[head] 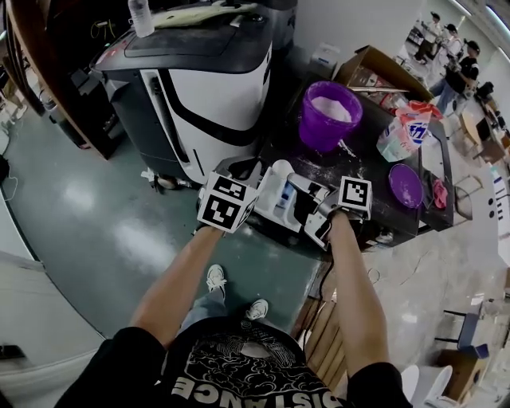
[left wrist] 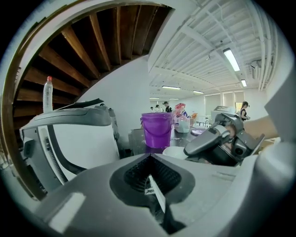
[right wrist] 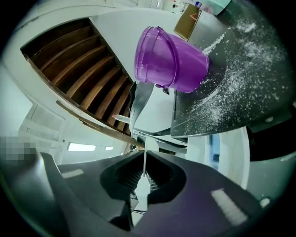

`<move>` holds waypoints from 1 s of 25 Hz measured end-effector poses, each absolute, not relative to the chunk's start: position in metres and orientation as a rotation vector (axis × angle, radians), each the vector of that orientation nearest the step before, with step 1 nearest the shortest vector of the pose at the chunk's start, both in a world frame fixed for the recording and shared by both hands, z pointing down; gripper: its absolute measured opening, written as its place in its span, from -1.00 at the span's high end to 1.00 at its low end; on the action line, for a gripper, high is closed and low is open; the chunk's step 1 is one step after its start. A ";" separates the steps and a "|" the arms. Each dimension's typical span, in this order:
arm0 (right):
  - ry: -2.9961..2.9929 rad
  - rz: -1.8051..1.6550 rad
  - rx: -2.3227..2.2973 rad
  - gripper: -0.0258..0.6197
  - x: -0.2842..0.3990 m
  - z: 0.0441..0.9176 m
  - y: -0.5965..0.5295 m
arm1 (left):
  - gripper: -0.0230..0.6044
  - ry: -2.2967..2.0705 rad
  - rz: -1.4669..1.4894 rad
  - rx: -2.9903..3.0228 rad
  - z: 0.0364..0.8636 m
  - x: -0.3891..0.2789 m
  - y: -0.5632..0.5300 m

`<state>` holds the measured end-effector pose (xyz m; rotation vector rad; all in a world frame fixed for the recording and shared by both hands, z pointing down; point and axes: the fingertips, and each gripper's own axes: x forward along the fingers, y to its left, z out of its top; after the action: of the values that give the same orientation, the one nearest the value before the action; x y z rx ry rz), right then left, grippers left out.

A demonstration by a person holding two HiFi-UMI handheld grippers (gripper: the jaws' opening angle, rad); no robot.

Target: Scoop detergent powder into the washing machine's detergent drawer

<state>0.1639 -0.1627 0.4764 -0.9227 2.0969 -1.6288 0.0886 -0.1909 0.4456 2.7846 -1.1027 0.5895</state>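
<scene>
– Left gripper [left wrist: 149,157], what's it doing?
– Jaws pressed together, only a thin pale sliver btwn them. It's held low at the near edge of the table [head: 366,163].
– And the right gripper [right wrist: 145,152]?
– Same: jaws closed to a hairline, no obj. I can make out in the grip. It's rolled over on its side, tips pointing twd the left one.
– Where's the drawer?
– Detergent drawer [head: 279,199], white w/ a blue part, sits btwn the two grippers at the table's front edge. White round cup [head: 281,168] just past it, by the right gripper's tips; touching or not, can't tell.
– Powder?
– Powder [head: 333,107] is pale, inside the purple bucket [head: 319,131], further back on the table. Loose grains [right wrist: 240,74] lie scattered over the dark top.
– Anything else?
– Detergent bag [head: 402,134] right of the bucket, purple lid [head: 406,186] flat in front of the bag, cardboard box [head: 374,72] behind. Washing machine [head: 211,88], white & black, stands left of the table w/ a clear bottle [head: 141,16] on top. People [head: 458,72] far off, back right corner.
</scene>
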 end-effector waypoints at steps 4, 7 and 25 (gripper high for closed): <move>2.144 -1.660 -0.957 0.80 0.163 0.493 -0.158 | 0.92 -1.144 0.608 2.752 0.452 0.081 -0.185; 2.200 -1.679 -1.016 0.80 0.164 0.508 -0.155 | 0.92 -1.169 0.618 2.736 0.456 0.078 -0.181; 2.722 -1.618 -1.324 0.80 0.147 0.564 -0.149 | 0.92 -1.238 0.672 2.665 0.475 0.064 -0.161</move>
<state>0.1472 -0.1491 0.5644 -1.3236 2.7216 -1.6180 0.0637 -0.1611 0.4753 2.6655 -1.2379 0.6716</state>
